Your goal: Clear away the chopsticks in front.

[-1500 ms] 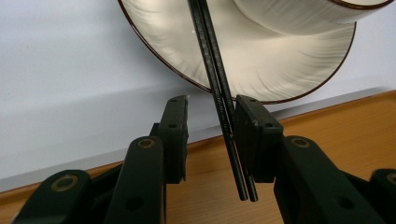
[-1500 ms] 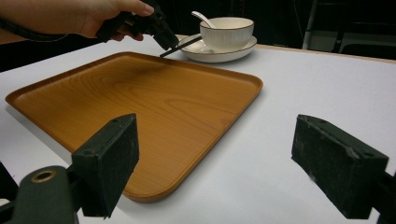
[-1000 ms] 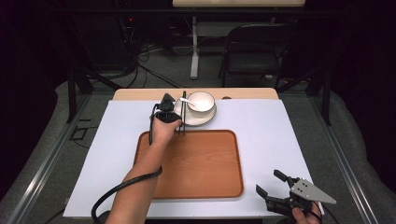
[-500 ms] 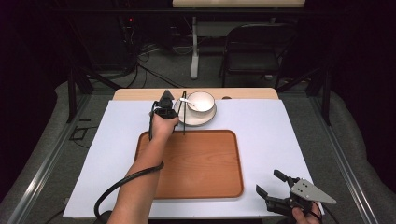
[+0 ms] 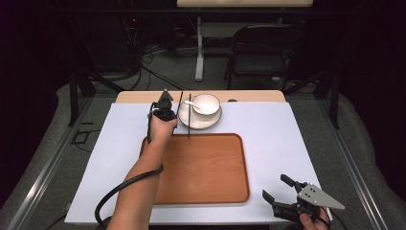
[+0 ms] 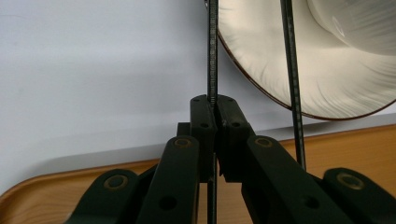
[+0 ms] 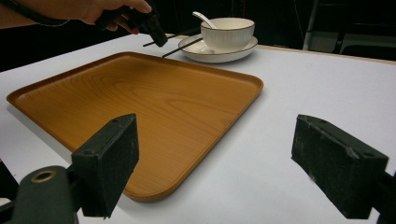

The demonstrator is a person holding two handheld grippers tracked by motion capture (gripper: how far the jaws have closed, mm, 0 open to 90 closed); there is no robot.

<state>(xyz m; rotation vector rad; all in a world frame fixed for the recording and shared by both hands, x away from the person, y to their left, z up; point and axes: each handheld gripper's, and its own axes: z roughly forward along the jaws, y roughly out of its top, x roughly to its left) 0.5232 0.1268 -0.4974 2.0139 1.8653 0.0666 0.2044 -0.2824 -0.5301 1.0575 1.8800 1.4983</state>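
The left gripper (image 5: 165,103) reaches out over the far edge of the flat rectangular wooden tray (image 5: 201,167), just beside the shallow cream plate with a brown rim (image 5: 198,122); its black jaws have just been closing and now stand pressed together on the left one of two thin black chopsticks (image 6: 212,56); in the left gripper view that stick runs straight up from between the pads, across the white table cover (image 6: 93,70) and along the plate's edge; the second black chopstick (image 6: 292,70) lies a little to the right of it, roughly parallel, passing over the plate's rim and over the tray's border, free of the jaws.

From the high view both sticks lie lengthwise, pointing away from the person, their near ends over the far rim of the tray and their far parts beside and on the left side of the plate; a ribbed cream bowl (image 5: 206,104) stands on the plate, and a white spoon (image 5: 192,105) rests in it with its handle leaning out to the left; whether the gripped stick is lifted off the table or lies on it, I cannot tell.

The right gripper (image 5: 280,194) hangs near the person's side of the table, just beyond the tray's near right corner; its jaws are spread wide with nothing between them, and the right gripper view looks across the tray towards the bowl and the other hand (image 7: 93,9).
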